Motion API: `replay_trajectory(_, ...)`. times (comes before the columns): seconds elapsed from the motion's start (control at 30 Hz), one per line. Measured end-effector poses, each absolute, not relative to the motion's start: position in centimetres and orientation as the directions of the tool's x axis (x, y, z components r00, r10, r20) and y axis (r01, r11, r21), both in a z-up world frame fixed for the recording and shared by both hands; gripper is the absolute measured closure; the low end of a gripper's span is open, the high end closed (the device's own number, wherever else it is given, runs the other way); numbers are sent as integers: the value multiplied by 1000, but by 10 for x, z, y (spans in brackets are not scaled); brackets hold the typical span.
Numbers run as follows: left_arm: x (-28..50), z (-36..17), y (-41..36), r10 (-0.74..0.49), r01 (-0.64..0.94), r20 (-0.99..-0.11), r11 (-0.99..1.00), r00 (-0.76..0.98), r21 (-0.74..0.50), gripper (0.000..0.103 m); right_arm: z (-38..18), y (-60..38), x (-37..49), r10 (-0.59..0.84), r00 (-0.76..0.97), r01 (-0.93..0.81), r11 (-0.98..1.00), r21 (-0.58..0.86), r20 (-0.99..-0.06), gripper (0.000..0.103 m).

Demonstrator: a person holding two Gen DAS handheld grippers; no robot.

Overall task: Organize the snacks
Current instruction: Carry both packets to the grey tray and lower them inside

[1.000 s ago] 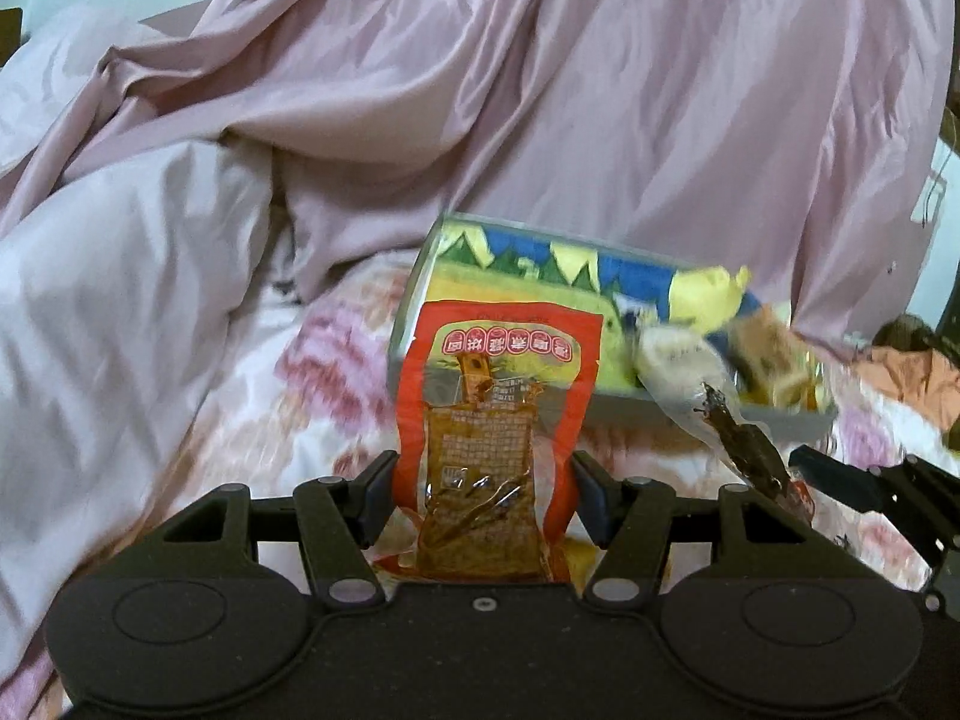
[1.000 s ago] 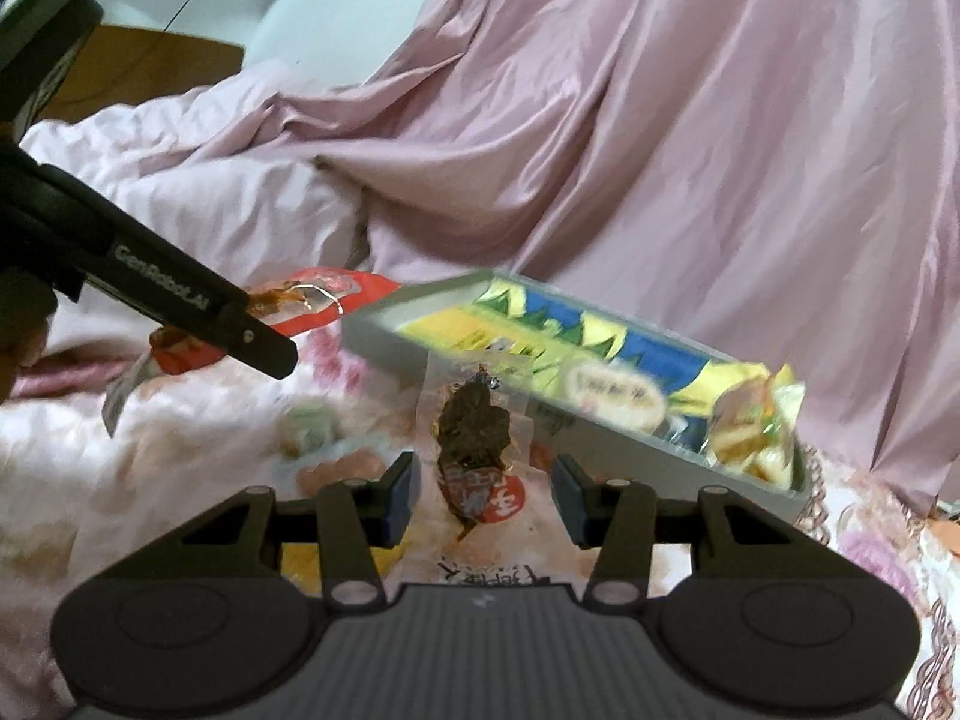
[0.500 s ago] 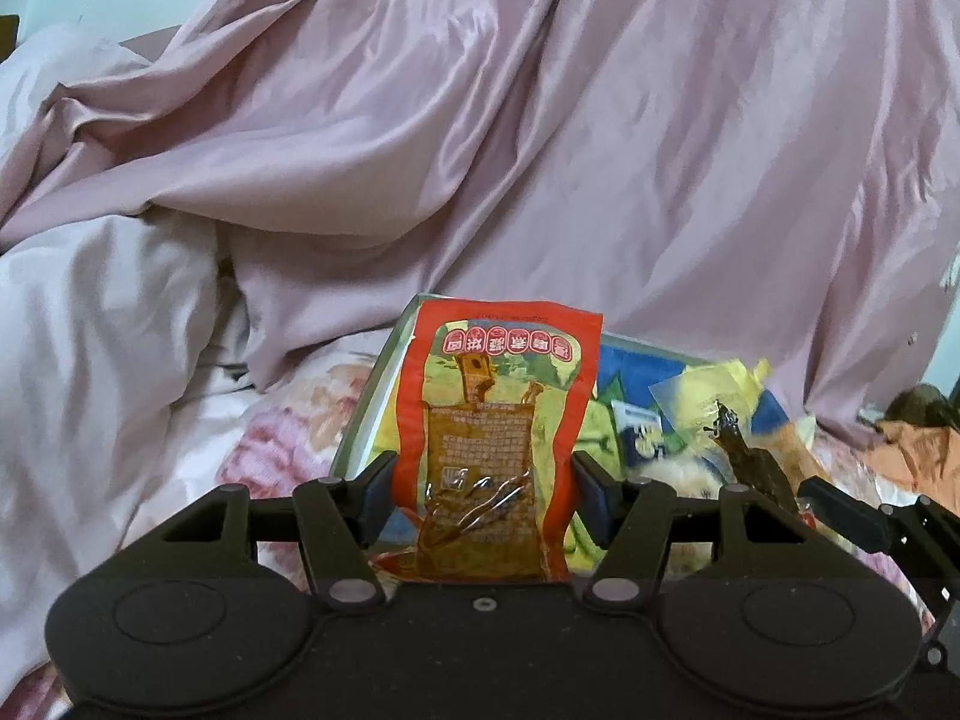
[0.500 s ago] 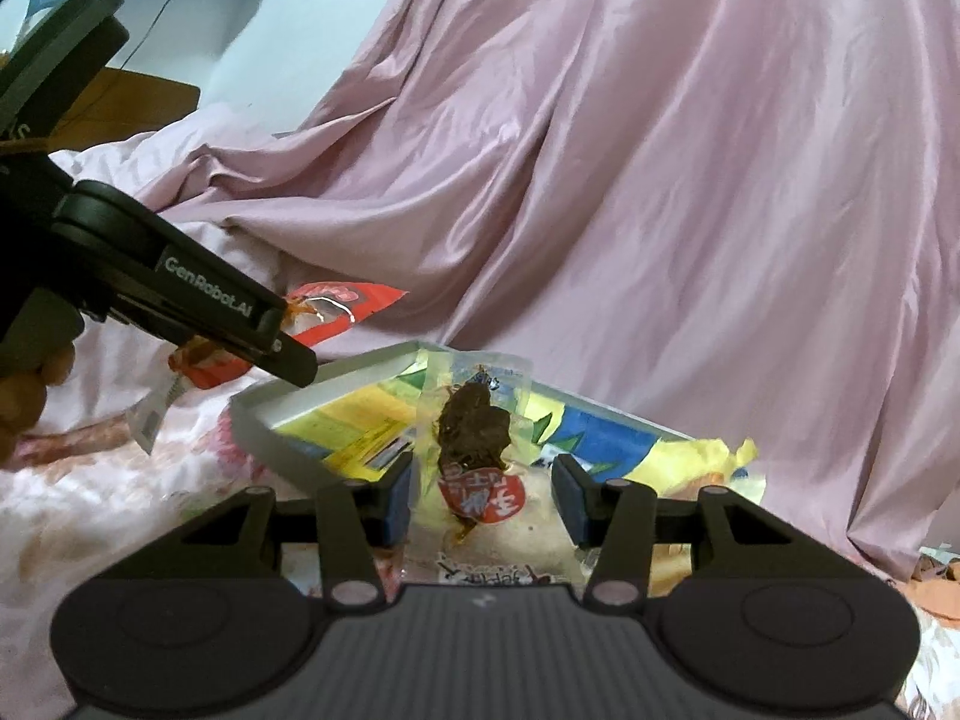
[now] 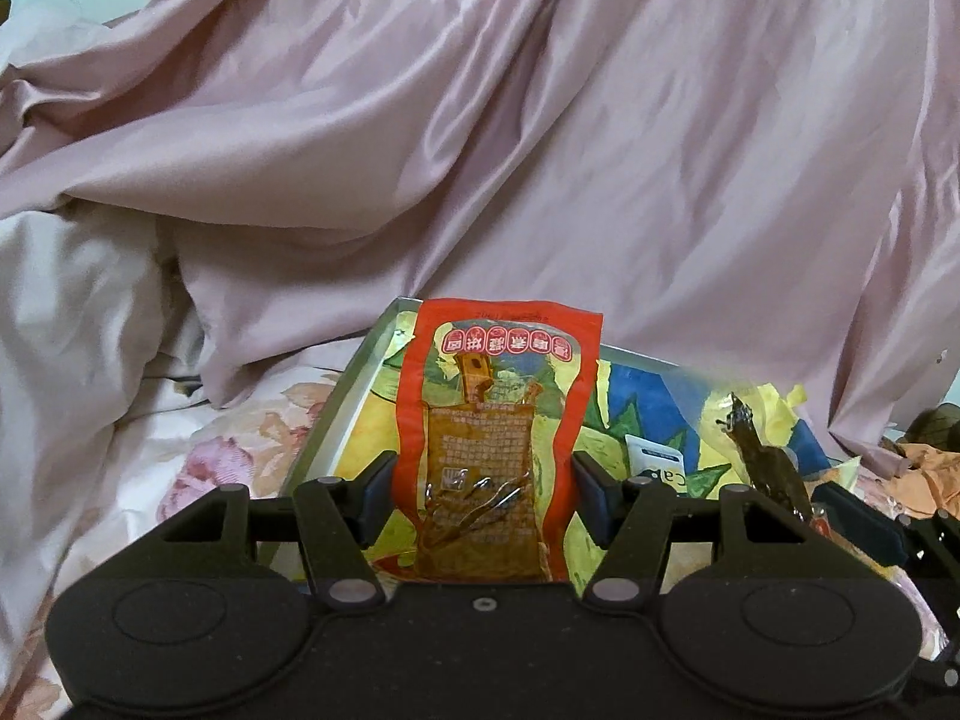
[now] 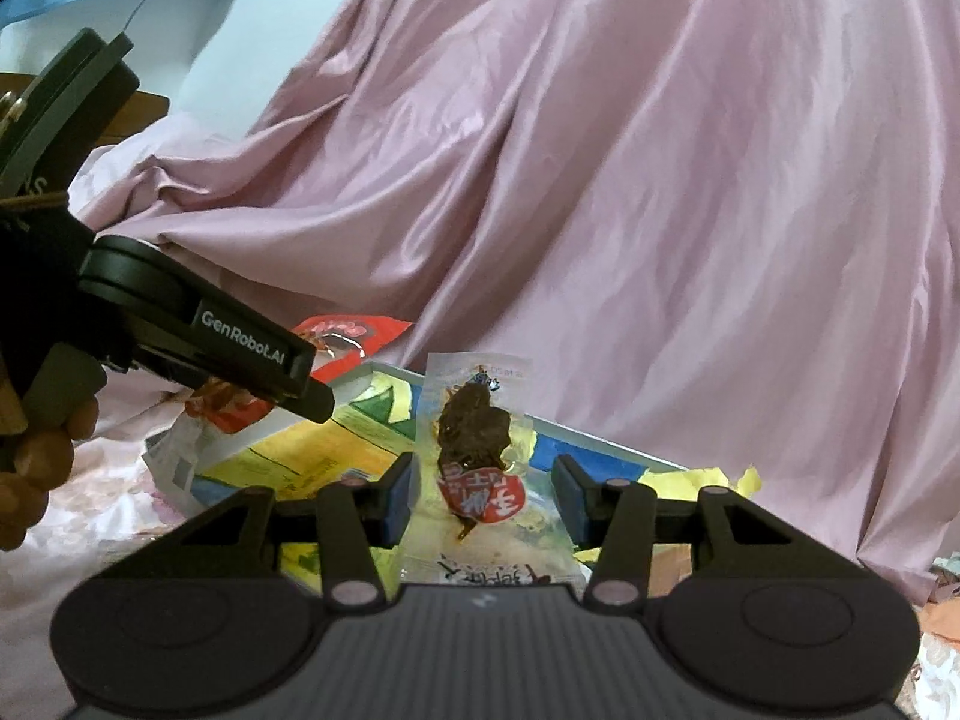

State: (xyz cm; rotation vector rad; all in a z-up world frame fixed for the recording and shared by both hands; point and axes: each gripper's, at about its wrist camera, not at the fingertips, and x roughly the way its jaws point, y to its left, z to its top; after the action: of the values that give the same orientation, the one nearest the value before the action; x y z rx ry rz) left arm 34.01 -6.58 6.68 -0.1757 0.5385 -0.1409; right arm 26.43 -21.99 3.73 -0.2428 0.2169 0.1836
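Item 1: red packet. Thin foil/plastic pouch, light, floppy, slick; likely creases if squeezed hard. Best hold: lower flat body, away from sealed edges. Location: upright between fingers of left claw, in front of the box.

Item 2: clear packet w/ dark dried snack inside. Light, soft film, contents prob. brittle. Hold at lower part, as now. Location: upright in right claw, over box interior.

Left claw: narrowed onto red packet, pads touching both sides. Level, aimed at 12 o'clock toward box.

Right claw: clamped on clear packet; sits at 3 o'clock of the left one, same heading.

Backdrop: pink sheet.
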Motion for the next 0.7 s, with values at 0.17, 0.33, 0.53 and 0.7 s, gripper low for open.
replay_trajectory(0.17, 353, 58, -71, -178, 82, -506, 975, 844, -207, 40, 29, -226, 275, 140, 957, -192, 963, -189, -255, 50)
replay_trajectory(0.33, 364, 52, -75, -174, 78, -512, 976, 841, -202, 40, 22, -229, 285, 136, 953, -187, 967, -175, -270, 50)
replay_trajectory(0.53, 368, 45, -78, -170, 74, -523, 977, 835, -199, 40, 17, -231, 292, 138, 949, -189, 969, -161, -284, 50)
replay_trajectory(0.7, 373, 38, -81, -166, 70, -534, 978, 829, -194, 40, 13, -233, 296, 141, 946, -190, 971, -146, -292, 50)
